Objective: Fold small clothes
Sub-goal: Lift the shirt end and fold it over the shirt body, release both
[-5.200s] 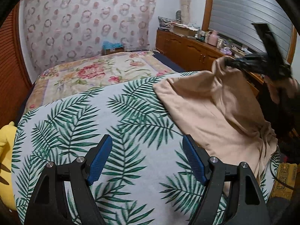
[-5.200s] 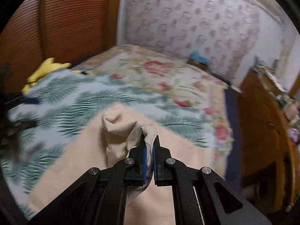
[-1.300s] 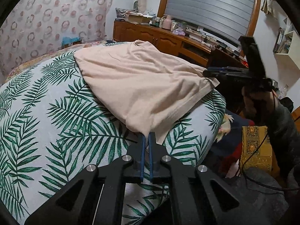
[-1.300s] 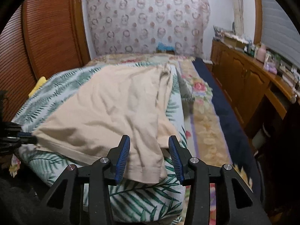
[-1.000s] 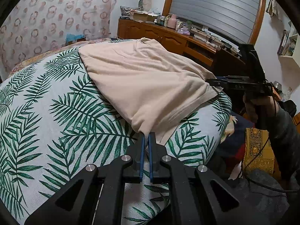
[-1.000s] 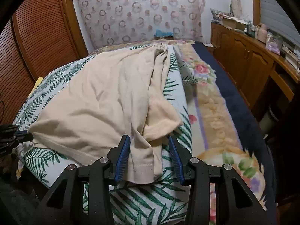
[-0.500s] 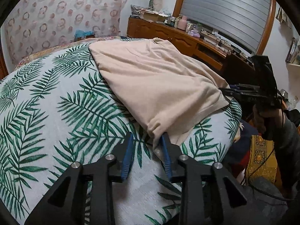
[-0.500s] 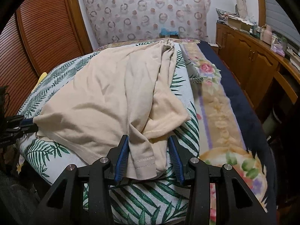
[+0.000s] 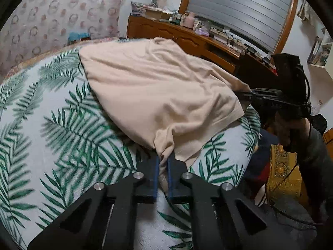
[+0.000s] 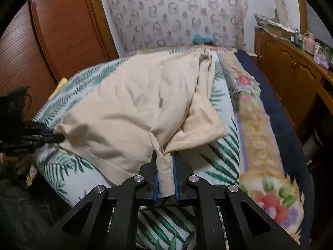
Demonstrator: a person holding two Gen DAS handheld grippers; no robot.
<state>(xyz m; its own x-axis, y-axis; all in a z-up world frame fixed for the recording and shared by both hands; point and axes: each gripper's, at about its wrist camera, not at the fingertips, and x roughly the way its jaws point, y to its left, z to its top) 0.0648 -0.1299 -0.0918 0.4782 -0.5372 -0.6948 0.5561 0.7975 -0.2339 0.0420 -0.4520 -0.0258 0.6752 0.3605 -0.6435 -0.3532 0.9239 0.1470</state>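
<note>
Nearest the left wrist camera, the left gripper (image 9: 163, 162) is seen closed on a bunched corner of the beige garment (image 9: 158, 89), the cloth pinched between its blue pads (image 9: 155, 173). Nearest the right wrist camera, the right gripper (image 10: 164, 164) is clamped on the other near corner of the beige garment (image 10: 133, 108), where a stitched hem is held between its pads (image 10: 154, 179). The garment is spread, wrinkled, over the palm-leaf bedspread (image 9: 62, 129) at the near edge of the bed, with both gripped corners drawn toward that edge. One side of the garment is folded over itself toward the floral blanket (image 10: 256, 129), which lies along the bed's right edge. Further back, a wooden dresser (image 9: 187, 39) loaded with small items is set under a shuttered window (image 9: 245, 6), and a patterned cloth (image 10: 177, 12) is hung at the head of the bed.
</note>
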